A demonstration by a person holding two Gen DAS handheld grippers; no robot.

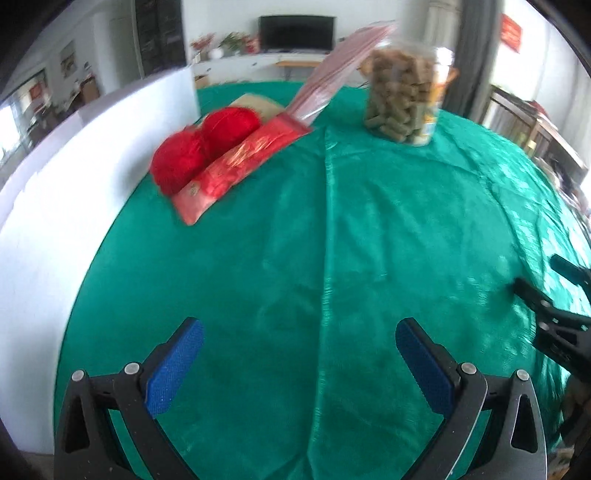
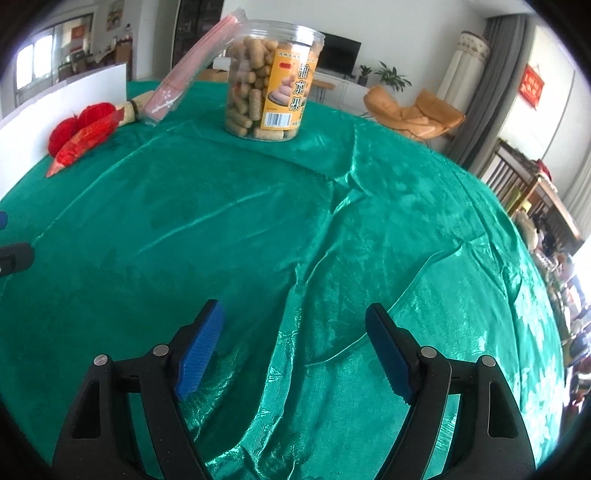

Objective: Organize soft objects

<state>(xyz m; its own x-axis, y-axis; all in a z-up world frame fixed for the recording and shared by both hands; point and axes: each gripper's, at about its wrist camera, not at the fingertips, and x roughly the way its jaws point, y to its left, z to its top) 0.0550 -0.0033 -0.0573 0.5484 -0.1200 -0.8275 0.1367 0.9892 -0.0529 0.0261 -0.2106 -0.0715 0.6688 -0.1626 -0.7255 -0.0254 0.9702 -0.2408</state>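
A lived-in room with a dark television (image 1: 297,32) on a low white cabinet, potted plants and grey curtains surrounds a round worktop (image 1: 332,240) draped in shiny, creased green cloth (image 2: 332,229). The left gripper (image 1: 299,354) hangs over the near part of the cloth with its blue-padded fingers (image 1: 173,373) spread wide and nothing between them. The right gripper (image 2: 293,343) likewise hovers above wrinkled cloth, its fingers (image 2: 199,354) released and empty; its black tips also show at the right edge of the left wrist view. Well beyond both, toward the far left of the worktop, two red yarn balls (image 1: 199,147) lie touching each other, just beside a white upright board (image 1: 74,206). A long red packet (image 1: 240,162) with gold print leans against the yarn balls on their near side. Behind them lies a tan, woven-looking object (image 2: 131,110), partly hidden. A clear sleeve of pink sticks (image 2: 192,70) rises tilted from near the red packet toward a clear plastic jar (image 2: 273,81), which stands upright, apart from the yarn, filled with tan cylindrical snacks and wearing a yellow label.
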